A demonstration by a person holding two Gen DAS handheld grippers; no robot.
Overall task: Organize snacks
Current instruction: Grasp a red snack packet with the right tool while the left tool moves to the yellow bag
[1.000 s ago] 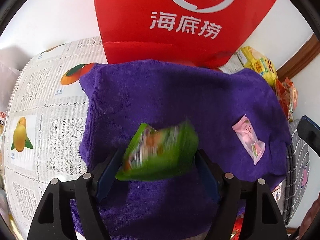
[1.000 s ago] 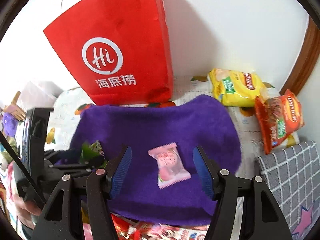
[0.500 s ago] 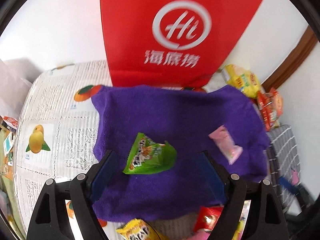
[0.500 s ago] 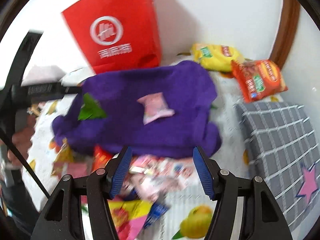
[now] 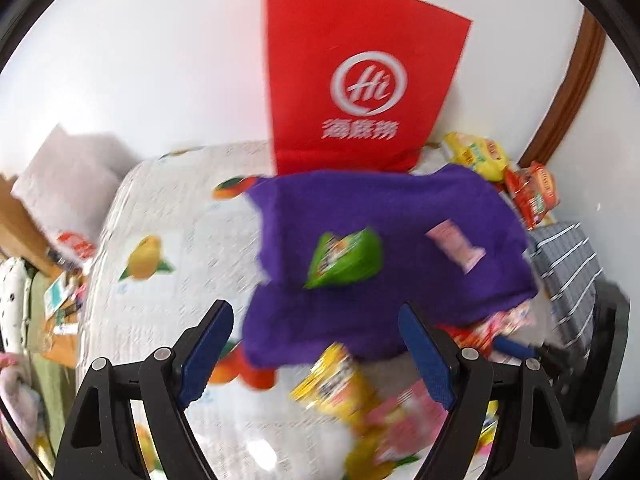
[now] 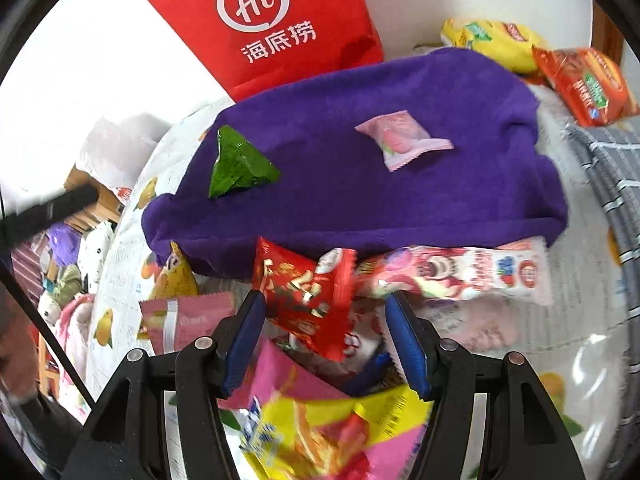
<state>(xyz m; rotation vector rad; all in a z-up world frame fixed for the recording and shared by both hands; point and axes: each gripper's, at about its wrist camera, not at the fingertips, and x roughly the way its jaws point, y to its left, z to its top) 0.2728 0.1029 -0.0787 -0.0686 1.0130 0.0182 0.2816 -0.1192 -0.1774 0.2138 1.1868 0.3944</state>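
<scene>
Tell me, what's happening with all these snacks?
A person with a gripper in each hand is sorting snacks. A green packet and a pink packet lie apart on the purple towel. The left gripper is empty, its jaws open. The right gripper, jaws open, hangs over the snack pile in front of the towel, with a red packet between its fingers, not gripped yet.

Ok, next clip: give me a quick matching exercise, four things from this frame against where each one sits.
Things:
1. green packet
2. red paper bag
3. orange-red chip bag
4. small red packet

Places:
A. just ahead of the right gripper's open jaws
B. standing against the wall behind the purple towel
C. lying on the towel's left part
D. off the towel's far right corner

Pairs: 1-C, 2-B, 3-D, 4-A
</scene>
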